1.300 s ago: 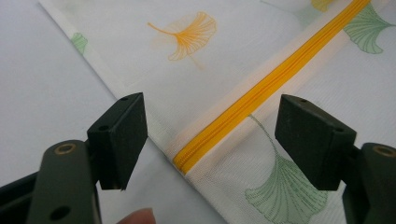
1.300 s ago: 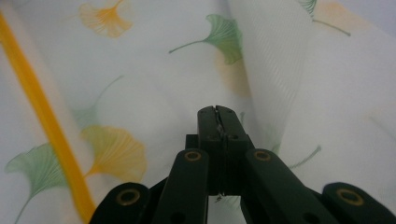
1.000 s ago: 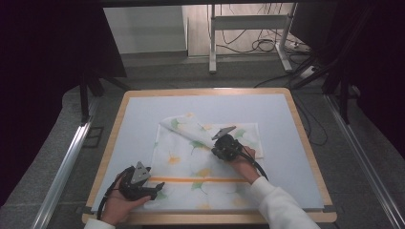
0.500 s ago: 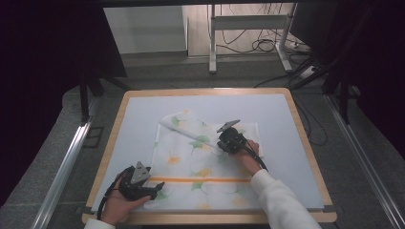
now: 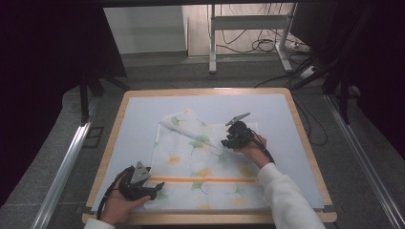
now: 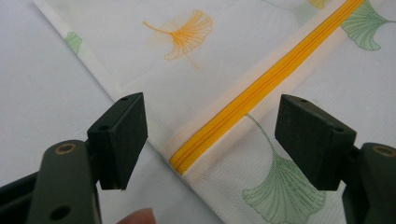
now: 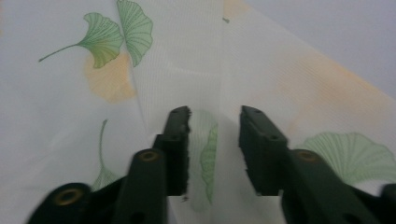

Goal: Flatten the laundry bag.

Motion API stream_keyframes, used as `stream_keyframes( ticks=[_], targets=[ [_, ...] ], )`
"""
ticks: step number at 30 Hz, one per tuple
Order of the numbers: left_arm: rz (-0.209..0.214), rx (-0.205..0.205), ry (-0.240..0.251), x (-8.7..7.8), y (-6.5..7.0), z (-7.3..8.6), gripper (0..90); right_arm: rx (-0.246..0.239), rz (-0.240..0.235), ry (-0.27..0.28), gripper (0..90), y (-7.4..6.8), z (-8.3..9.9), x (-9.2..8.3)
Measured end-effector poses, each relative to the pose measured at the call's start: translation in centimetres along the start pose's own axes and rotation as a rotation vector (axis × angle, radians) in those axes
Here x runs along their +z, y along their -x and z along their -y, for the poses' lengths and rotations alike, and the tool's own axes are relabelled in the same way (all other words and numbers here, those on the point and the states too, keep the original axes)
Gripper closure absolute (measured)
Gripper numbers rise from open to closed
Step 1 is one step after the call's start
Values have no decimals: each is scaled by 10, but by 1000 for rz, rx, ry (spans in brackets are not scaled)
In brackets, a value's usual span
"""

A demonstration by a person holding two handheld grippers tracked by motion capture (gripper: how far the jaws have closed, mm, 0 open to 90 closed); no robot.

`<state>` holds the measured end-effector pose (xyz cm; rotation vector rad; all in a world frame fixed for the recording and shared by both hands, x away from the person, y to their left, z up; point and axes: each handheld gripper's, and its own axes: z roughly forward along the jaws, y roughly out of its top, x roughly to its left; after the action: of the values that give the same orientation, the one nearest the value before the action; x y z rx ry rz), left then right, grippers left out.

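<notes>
A white cloth (image 5: 200, 162) printed with green and orange ginkgo leaves lies flat on the pale blue table top; an orange zipper (image 5: 205, 180) runs across its near part. Its far left corner (image 5: 184, 123) is folded over. My left gripper (image 5: 155, 191) hovers at the cloth's near left corner, open, its jaws straddling the zipper's end (image 6: 187, 156) without touching. My right gripper (image 5: 225, 143) rests over the cloth's far right part. Its jaws have just been opening; they stand apart (image 7: 215, 126) with a soft ridge of cloth (image 7: 208, 154) between them, not pinched.
The table has a wooden rim (image 5: 305, 138) with bare blue surface (image 5: 138, 119) left of and beyond the cloth. Metal rails (image 5: 62, 167) flank the table. A frame's legs and cables (image 5: 258, 45) lie on the floor behind it.
My right hand has shifted a little away and to the right over the cloth. The left hand has stayed put.
</notes>
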<state>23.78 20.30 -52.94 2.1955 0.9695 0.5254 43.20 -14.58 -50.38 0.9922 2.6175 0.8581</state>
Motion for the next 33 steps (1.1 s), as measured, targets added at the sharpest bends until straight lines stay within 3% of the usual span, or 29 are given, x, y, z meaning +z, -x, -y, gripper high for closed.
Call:
stream_keyframes(
  ticks=[2,7,8,9,10,12,17,21,22,23,24,26,29,30,31,33],
  targets=[
    [-1,-1,3,0,0,0,254,-5,0,-19,517,0,4,-5],
    [0,0,-3,0,0,-1,254,-25,-37,-53,516,-5,12,-10],
    [0,0,-4,0,0,-1,254,-76,-24,-81,595,-11,17,-10],
    [0,0,-4,0,0,-1,254,-76,-24,-81,595,-11,17,-10],
    [0,0,-4,0,0,-1,254,-89,-22,-89,655,-14,19,-10],
    [0,-1,-4,0,0,-1,254,-95,-19,-98,863,-15,19,-12],
    [1,-1,-4,0,0,0,254,-101,-14,-84,890,-8,13,-16],
    [4,1,-9,1,0,0,254,-93,35,-60,890,6,1,-21],
    [5,0,-8,2,1,0,254,-85,81,-54,890,20,-8,-21],
    [5,0,-8,2,1,0,254,-85,81,-54,890,20,-8,-21],
    [7,-1,-7,2,1,0,254,-73,115,-45,890,32,-17,-18],
    [10,-1,-11,2,1,0,254,-73,159,-48,889,44,-26,-13],
    [10,1,-16,3,1,0,255,-71,189,-46,883,54,-36,-8],
    [11,1,-18,3,0,0,255,-73,235,-39,866,62,-47,-2],
    [11,1,-18,3,0,0,255,-73,235,-39,866,62,-47,-2],
    [12,2,-20,3,0,0,255,-82,281,-28,828,69,-55,5]
  ],
)
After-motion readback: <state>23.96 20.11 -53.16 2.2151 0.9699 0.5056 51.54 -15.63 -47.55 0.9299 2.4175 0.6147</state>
